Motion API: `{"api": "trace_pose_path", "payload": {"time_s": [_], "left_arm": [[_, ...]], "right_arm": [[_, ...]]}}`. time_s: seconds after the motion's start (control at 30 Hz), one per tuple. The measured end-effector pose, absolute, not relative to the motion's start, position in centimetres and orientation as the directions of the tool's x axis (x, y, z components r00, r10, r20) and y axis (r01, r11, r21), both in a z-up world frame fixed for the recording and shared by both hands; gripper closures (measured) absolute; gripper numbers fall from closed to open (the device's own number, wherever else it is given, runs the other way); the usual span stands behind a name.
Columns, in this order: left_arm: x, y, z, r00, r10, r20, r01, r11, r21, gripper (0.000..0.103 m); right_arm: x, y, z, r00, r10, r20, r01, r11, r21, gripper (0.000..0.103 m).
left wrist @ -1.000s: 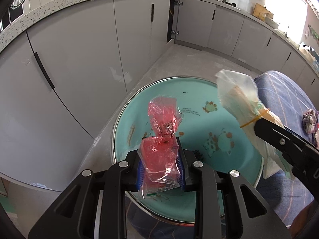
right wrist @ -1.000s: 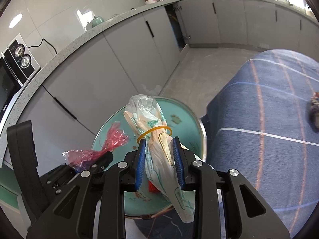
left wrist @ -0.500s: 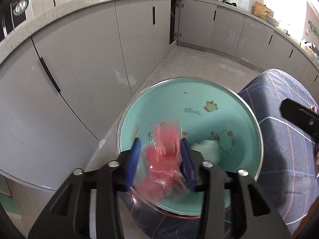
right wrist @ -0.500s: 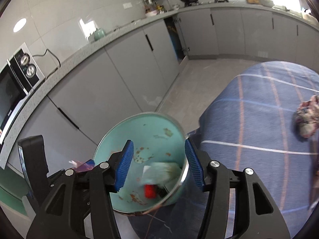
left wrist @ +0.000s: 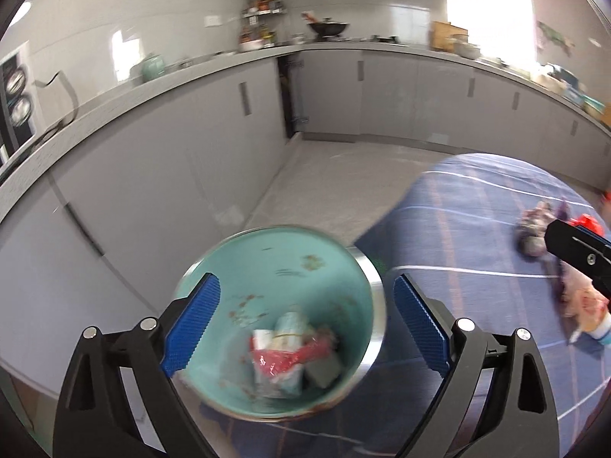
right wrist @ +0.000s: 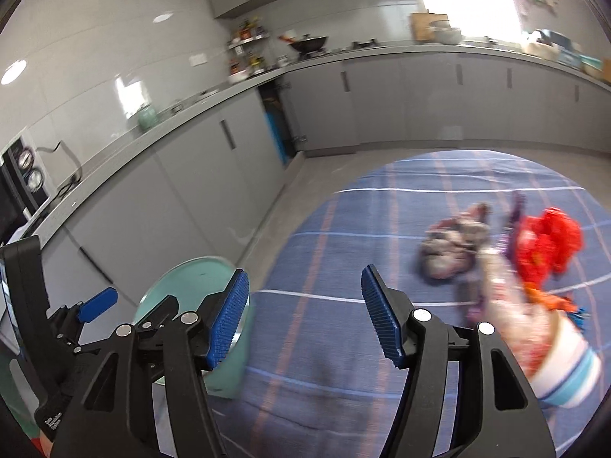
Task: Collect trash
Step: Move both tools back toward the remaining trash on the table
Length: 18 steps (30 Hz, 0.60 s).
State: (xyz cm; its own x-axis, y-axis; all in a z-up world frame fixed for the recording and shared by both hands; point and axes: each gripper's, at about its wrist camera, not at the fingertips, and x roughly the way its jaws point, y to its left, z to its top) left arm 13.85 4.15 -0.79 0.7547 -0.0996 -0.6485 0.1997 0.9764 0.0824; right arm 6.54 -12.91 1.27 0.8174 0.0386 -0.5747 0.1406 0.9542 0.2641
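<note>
A teal bin (left wrist: 267, 263) with a metal rim stands beside the blue checked table. In it lie the red plastic wrapper (left wrist: 294, 357) and the pale bag (left wrist: 288, 326) among other scraps. My left gripper (left wrist: 305, 328) is open and empty above the bin. My right gripper (right wrist: 305, 313) is open and empty over the tablecloth (right wrist: 336, 366), right of the bin (right wrist: 183, 278). On the table to the right lie a red crumpled wrapper (right wrist: 546, 244), a grey crumpled wad (right wrist: 450, 248) and a paper cup (right wrist: 565, 366) with a wrapper in it.
Grey kitchen cabinets (left wrist: 160, 191) and a counter curve around the left and back. A strip of floor (left wrist: 336, 183) lies between them and the table. My right gripper's finger (left wrist: 576, 248) shows at the right edge of the left wrist view.
Both grippers opened and dropped their loads into the bin: the red wrapper from the left, the pale bag from the right. Both then pulled back, and the right swung toward the table.
</note>
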Motion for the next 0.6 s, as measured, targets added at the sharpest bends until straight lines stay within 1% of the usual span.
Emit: {"api": "trace_pose_path", "payload": {"time_s": [0.1,0.2,0.27,0.37,0.47,0.5,0.57,0.6], "left_arm": [[12.9,1.2,-0.3,0.758,-0.137,-0.638,0.255,0.962,0.097,0.007],[12.2,-1.0,0.2,0.753,-0.173,-0.634,0.297,0.950,0.093,0.006],[11.6,-2.4,0.5,0.748,-0.195,-0.634,0.319,0.944,0.086,0.005],[10.9,-4.3,0.7,0.749,-0.214,-0.627,0.346,0.933,0.095,0.005],[10.1,-6.3,0.7,0.745,-0.225,-0.628,0.374,0.920,0.114,0.005],[10.0,-6.7,0.6,0.746,-0.222,-0.628,0.375,0.919,0.121,0.005],[9.7,-7.7,0.5,0.747,-0.212,-0.629,0.375,0.917,0.136,0.005],[9.7,-8.1,0.4,0.745,-0.209,-0.633,0.377,0.916,0.141,0.005]], "right_arm": [[5.4,-15.3,1.0,0.810,-0.006,-0.586,0.192,0.948,0.255,0.041],[4.1,-17.7,0.9,0.807,-0.038,-0.589,0.234,0.937,0.261,0.041],[3.3,-18.8,0.9,0.809,-0.061,-0.584,0.259,0.930,0.261,0.033],[1.7,-20.7,1.3,0.814,-0.121,-0.568,0.306,0.921,0.243,0.027],[0.3,-22.0,1.6,0.818,-0.164,-0.552,0.335,0.915,0.224,0.024],[-0.4,-22.5,1.7,0.815,-0.198,-0.544,0.357,0.912,0.203,0.023],[-1.2,-23.5,1.7,0.805,-0.251,-0.538,0.395,0.903,0.169,0.014],[-1.7,-24.2,1.6,0.795,-0.287,-0.535,0.424,0.893,0.150,0.013]]}}
